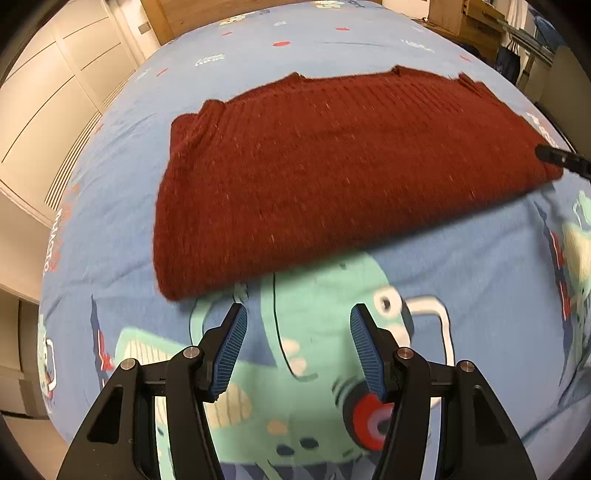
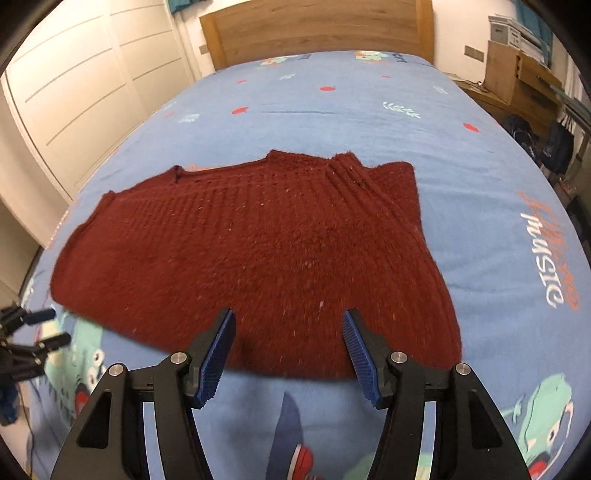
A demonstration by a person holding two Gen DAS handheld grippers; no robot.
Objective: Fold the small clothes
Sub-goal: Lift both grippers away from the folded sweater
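Nearest, left gripper [image 1: 298, 314] and right gripper [image 2: 289, 319]: both held low over the bedsheet [image 2: 332, 110], blue-padded jaws spread wide, nothing between them. Beyond the fingertips, sweater [image 2: 255, 251]: dark red ribbed knit with pale flecks, lying flat and partly folded on the sheet, its near hem just ahead of the left tips and under the right tips. Farthest, wooden headboard [image 2: 317, 26].

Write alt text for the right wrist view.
A dark red knitted sweater lies flat on a blue cartoon-print bedsheet. The open right gripper hovers at its near edge, holding nothing; a wooden headboard stands behind.
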